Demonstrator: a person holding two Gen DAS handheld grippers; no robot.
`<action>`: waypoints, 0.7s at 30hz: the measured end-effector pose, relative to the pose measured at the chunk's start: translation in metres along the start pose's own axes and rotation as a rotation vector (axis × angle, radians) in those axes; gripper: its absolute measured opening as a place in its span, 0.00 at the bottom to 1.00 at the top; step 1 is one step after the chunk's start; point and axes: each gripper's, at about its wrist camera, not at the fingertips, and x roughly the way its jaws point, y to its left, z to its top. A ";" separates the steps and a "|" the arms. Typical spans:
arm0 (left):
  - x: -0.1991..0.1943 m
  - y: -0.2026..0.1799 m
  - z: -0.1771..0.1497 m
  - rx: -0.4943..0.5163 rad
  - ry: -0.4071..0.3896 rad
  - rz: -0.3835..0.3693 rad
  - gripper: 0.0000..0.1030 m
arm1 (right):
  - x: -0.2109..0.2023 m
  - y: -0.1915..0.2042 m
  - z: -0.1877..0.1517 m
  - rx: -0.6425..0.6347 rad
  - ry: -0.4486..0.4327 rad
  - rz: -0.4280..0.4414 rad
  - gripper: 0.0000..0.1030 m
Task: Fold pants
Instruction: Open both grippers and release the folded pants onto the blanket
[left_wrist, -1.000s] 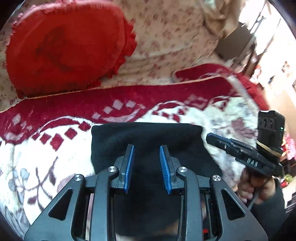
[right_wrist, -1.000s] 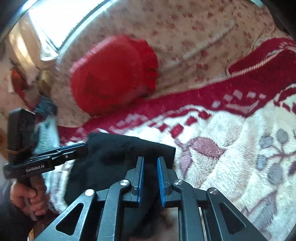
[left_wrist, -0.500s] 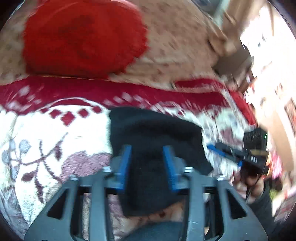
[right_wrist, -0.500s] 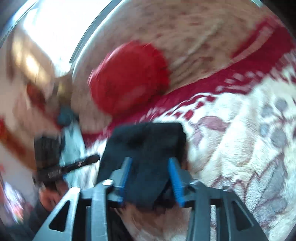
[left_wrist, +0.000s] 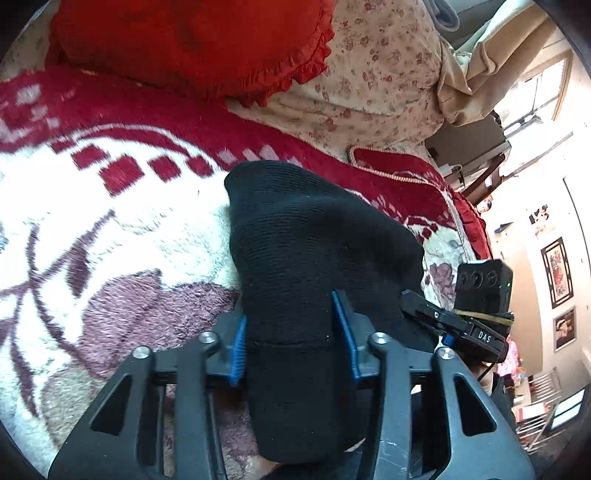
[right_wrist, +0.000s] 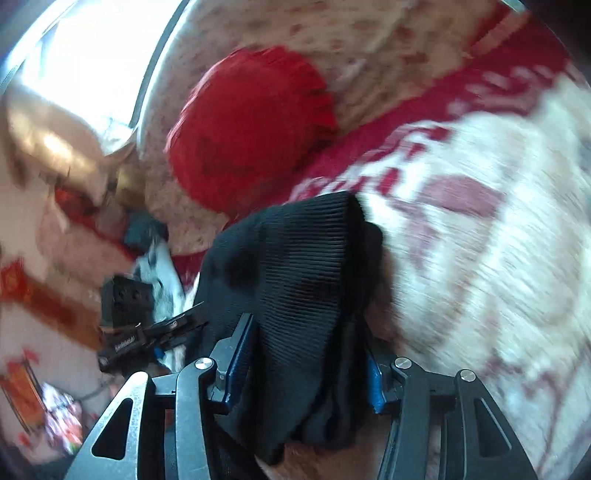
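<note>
The black pants (left_wrist: 314, 240) lie folded into a thick bundle on the patterned blanket (left_wrist: 110, 221). My left gripper (left_wrist: 291, 343) has its near end between its blue pads (left_wrist: 238, 350); the jaws are closing and the cloth fills the gap from pad to pad. My right gripper (right_wrist: 303, 373) holds its jaws wide and opening, with ribbed black cloth (right_wrist: 295, 266) draped loosely between them and over the right pad. Each gripper shows in the other's view: the right gripper (left_wrist: 443, 321) at the bundle's right edge, the left gripper (right_wrist: 155, 332) at its left edge.
A red frilled cushion (left_wrist: 192, 40) leans on the floral sofa back (left_wrist: 369, 85) beyond the blanket's red border. A beige curtain (left_wrist: 480, 66) and furniture stand at the far right. The right wrist view is blurred by motion.
Both pairs of jaws stand wider than a second ago. Both cameras have sunk toward the blanket and rolled. The pants now bulge up between the jaws instead of lying flat.
</note>
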 end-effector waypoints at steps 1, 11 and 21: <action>-0.003 0.000 0.001 0.007 -0.018 0.022 0.36 | 0.004 0.008 0.003 -0.026 -0.005 -0.001 0.47; -0.017 0.024 0.010 -0.075 -0.087 0.165 0.53 | 0.044 0.008 0.026 0.010 -0.005 0.047 0.44; -0.059 -0.032 -0.030 0.042 -0.125 0.389 0.53 | -0.022 -0.008 0.018 0.043 -0.193 -0.249 0.44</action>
